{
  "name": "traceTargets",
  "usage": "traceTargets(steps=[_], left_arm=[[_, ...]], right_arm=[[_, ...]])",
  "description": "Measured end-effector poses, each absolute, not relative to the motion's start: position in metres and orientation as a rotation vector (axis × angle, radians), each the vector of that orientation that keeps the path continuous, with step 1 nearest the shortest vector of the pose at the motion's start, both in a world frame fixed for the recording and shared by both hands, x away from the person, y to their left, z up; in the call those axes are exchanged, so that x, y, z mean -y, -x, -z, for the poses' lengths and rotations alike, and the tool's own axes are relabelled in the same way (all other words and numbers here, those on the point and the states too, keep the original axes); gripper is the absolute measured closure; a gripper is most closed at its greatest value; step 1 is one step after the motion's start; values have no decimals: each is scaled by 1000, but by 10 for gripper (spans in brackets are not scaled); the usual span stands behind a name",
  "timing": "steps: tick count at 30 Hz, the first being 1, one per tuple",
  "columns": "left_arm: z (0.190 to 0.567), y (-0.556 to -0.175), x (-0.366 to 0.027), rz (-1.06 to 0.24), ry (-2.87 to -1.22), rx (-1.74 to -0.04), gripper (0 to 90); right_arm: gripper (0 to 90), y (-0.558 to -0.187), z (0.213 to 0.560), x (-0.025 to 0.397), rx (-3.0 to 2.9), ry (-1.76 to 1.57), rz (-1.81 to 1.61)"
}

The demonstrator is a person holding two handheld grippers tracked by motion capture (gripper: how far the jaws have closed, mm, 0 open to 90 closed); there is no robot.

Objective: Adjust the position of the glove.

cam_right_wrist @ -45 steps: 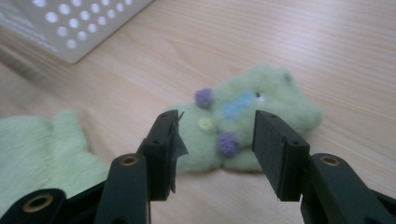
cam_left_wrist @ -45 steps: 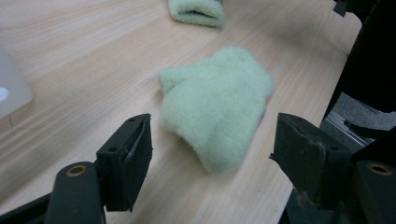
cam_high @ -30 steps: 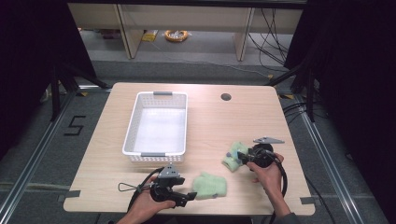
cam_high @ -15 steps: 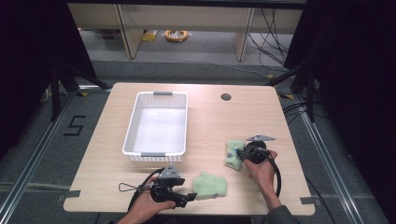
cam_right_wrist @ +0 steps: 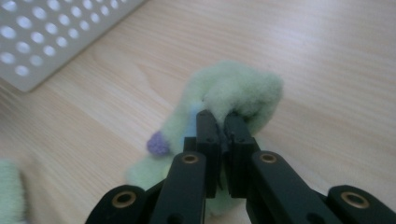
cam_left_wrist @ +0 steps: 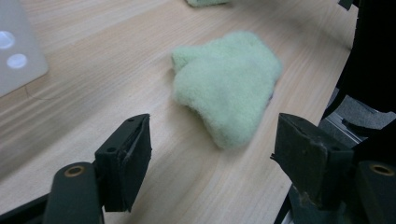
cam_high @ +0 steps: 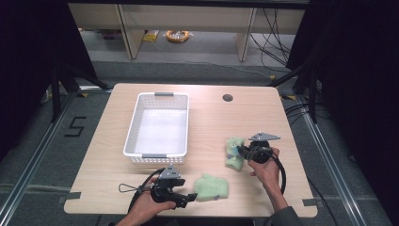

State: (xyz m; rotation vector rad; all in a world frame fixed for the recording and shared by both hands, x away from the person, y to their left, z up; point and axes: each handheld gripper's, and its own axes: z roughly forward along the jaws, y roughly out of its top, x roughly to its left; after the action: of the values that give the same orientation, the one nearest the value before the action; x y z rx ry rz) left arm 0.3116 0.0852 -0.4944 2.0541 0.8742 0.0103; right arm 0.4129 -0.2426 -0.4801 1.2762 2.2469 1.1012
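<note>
Right gripper view: my right gripper (cam_right_wrist: 223,122) is pinching a fluffy pale-green sock (cam_right_wrist: 233,91) with a small purple bobble.
It is sitting right of the perforated white plastic basket (cam_high: 133,143) on the wood-grain table (cam_high: 207,113); my left gripper (cam_left_wrist: 210,154) is gaping wide before a second fleecy green sock (cam_left_wrist: 229,79), nearer than the basket.

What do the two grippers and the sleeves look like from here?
Both grippers, left and right, are black, with two blocky jaws and brass-coloured pivot rivets. Each carries a grey three-cornered plate and trails a black cable. A grey sleeve covers the right forearm.
</note>
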Motion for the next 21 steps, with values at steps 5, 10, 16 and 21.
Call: traceTargets(steps=[5, 10, 16, 21], left_arm=[[492, -314, -89, -22, -2040, -881, 273], [489, -316, -93, -34, -2024, -885, 273], [484, -317, -95, -44, -2008, -890, 276], [481, -317, -97, -62, -1991, -894, 277]], right_arm=[[869, -402, 460, 240, -2258, -1192, -1199], [869, -377, 437, 231, -2309, -1095, -1281], [869, -355, 429, 220, -2408, -1028, -1313], [869, -345, 432, 204, -2482, -915, -1333]])
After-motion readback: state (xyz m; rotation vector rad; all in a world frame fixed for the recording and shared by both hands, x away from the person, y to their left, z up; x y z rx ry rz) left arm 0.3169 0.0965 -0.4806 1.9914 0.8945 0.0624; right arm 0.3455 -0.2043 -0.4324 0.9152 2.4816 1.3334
